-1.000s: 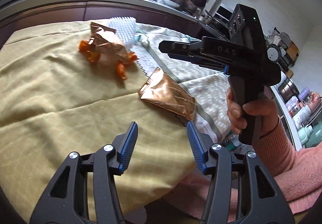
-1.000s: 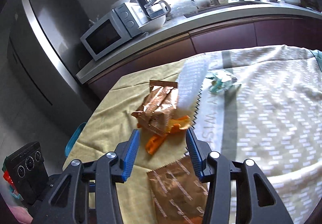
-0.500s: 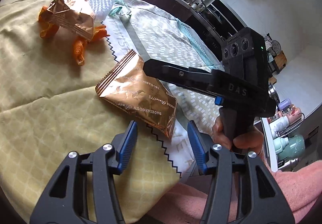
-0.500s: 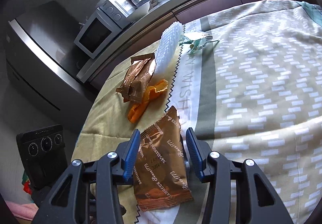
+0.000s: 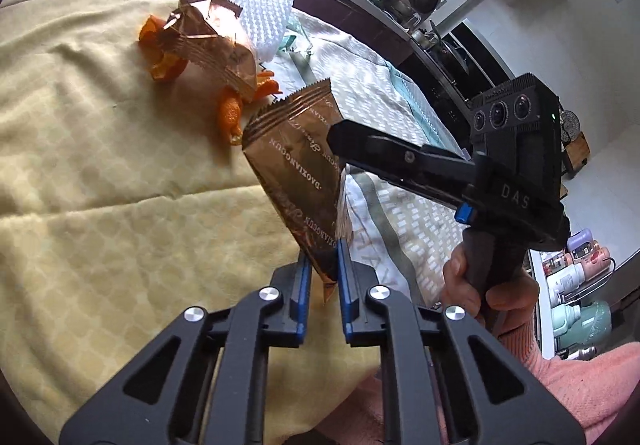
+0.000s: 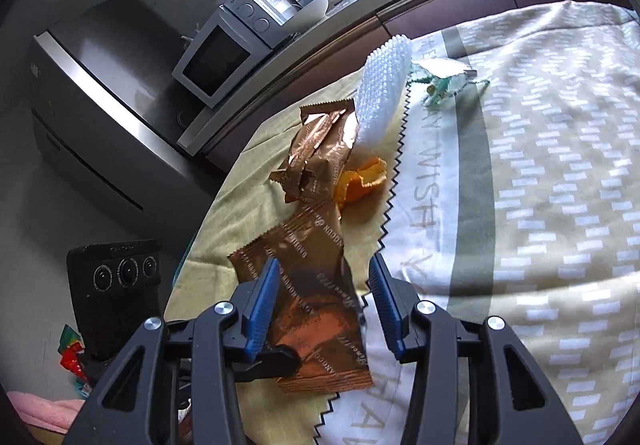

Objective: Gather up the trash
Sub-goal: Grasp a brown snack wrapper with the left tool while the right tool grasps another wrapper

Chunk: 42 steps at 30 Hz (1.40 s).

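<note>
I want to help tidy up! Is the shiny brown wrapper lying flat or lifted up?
Lifted. The left gripper, which has just been closing, pinches one end of the brown wrapper, tilting it above the tablecloth.

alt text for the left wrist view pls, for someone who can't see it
The left gripper pinches a corner of a copper snack wrapper, tilted up over a yellow cloth. The right gripper, held in a hand, points at the wrapper; beyond lie a crumpled wrapper, orange peel and white foam netting.
</note>
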Motion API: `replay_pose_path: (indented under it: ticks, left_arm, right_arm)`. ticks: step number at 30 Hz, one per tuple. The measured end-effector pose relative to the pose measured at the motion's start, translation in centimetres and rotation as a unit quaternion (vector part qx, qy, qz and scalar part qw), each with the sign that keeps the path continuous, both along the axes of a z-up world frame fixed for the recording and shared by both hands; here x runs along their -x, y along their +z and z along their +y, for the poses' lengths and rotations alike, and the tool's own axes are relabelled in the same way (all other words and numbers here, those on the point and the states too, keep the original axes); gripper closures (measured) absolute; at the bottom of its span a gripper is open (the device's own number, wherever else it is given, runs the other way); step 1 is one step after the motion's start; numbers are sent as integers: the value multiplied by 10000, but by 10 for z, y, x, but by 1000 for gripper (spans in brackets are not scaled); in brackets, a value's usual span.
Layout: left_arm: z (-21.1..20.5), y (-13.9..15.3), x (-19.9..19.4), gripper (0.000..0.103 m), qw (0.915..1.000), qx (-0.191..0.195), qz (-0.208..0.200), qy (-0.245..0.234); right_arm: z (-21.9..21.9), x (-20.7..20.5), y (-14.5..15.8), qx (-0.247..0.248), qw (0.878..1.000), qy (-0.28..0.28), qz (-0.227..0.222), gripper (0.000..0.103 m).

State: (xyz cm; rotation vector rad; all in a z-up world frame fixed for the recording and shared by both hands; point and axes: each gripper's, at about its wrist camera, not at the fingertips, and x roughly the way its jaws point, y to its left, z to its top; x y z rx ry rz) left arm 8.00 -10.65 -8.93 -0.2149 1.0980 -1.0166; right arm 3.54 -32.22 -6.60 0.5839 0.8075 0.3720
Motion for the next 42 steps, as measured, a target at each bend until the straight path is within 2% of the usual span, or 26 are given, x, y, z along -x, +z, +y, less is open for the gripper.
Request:
replay_pose_path:
  ticks: [6,13,23,26,27,28,34,42]
  left_arm:
    - [31,14,6,91,9993,-65,-309,196]
    - [73,27,7,94,9968,-81,-562,571]
    - [110,31,2,94,9937,-34,-562,970]
    - [115,29,2,94,9930,-61,-560,1037]
    - [118,29,2,94,9928,-56,-557,1054]
    - [119,28,2,94,9926,-56,-560,1075]
    - [128,31,2,94,9908,-67,-621,1204]
    - [139,40,7,94,9879,-110,-827,1306]
  right_arm:
    - [9,-35,10,117,9998,-23,-180,58]
    - [10,-77,2,90,9997,-208,-11,58]
    - [17,-101,-12,-201,9994,-174,198,58]
    - [16,-98,-11,-219,9995,-170,123,70]
    - [17,-98,-10,-213,9996,-145,101,82]
    - [18,-97,-10,-230,9996,-122,97,87]
    - [17,-85,-3,-258,9996,-82,-97,92]
    - [23,-65,15,-386,9985,36,-379,94]
